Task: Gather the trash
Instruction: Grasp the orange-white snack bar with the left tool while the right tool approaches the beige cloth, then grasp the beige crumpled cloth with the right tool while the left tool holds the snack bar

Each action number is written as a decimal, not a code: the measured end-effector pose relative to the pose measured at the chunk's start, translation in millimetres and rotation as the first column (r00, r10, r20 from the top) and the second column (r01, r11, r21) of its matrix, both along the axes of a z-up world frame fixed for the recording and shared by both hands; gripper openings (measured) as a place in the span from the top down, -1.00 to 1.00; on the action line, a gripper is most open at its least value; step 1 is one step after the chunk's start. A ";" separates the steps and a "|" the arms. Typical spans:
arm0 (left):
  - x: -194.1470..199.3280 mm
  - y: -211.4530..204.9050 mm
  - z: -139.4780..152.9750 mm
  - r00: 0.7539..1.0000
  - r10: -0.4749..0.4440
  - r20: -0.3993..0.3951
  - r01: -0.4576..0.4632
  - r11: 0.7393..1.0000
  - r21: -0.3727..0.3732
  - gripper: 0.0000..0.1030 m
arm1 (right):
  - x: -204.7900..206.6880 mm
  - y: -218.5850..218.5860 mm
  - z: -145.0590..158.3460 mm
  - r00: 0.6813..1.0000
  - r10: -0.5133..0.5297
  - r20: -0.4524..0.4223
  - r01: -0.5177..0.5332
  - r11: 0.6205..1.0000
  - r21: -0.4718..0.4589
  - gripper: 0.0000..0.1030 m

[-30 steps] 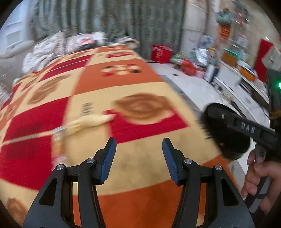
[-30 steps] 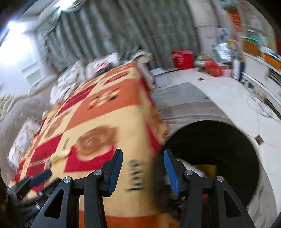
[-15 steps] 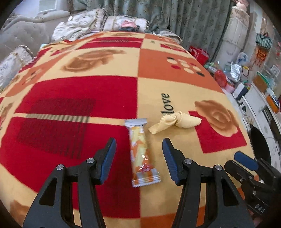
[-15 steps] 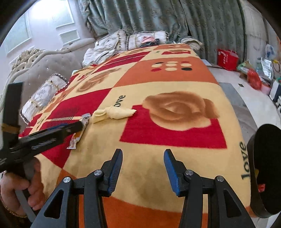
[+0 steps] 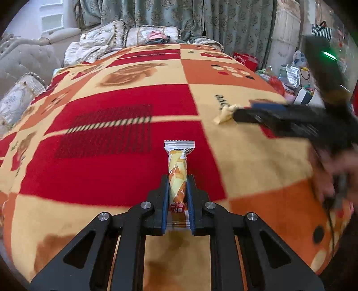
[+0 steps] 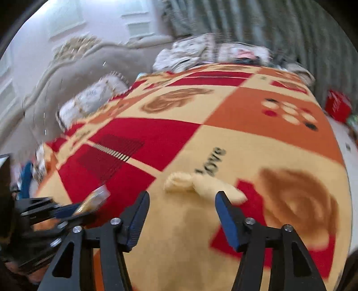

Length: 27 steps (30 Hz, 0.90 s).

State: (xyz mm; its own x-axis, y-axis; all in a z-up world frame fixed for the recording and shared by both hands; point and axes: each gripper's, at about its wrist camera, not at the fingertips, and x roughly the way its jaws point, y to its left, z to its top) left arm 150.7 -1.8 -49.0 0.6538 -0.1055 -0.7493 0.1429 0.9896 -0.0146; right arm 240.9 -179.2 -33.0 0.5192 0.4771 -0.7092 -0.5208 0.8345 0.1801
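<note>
My left gripper (image 5: 177, 179) is shut on a yellow-and-orange snack wrapper (image 5: 177, 172) that lies on the patterned blanket (image 5: 111, 143); its white crimped end sticks out ahead of the fingers. The wrapper and left gripper also show in the right wrist view (image 6: 94, 199), at the lower left. My right gripper (image 6: 182, 201) is open, just short of a crumpled yellow tissue (image 6: 201, 183) on the blanket. In the left wrist view the right gripper (image 5: 264, 114) reaches in from the right, with the tissue (image 5: 224, 113) at its tip.
The red, orange and cream blanket covers a bed. Pillows (image 5: 100, 40) and a padded headboard (image 5: 20, 58) lie at the far end and left. Curtains (image 5: 201, 20) hang behind. Cluttered floor and a red box (image 5: 245, 60) are at the right.
My left gripper moved forward and closed on the snack wrapper. My right gripper swung left toward the yellow tissue, staying open.
</note>
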 end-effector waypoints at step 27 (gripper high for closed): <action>2.9 14.9 -7.9 0.995 0.099 -0.023 -0.099 0.994 -0.036 0.74 | -62.9 -17.1 8.8 0.982 -0.190 0.019 0.190 0.982 0.001 0.68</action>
State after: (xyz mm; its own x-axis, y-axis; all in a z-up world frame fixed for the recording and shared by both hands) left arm 153.6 13.0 -56.9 0.6466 -0.0686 -0.7597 0.0437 0.9976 -0.0529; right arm 178.0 -196.3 -24.2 0.6140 0.3674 -0.6986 -0.3557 0.9189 0.1706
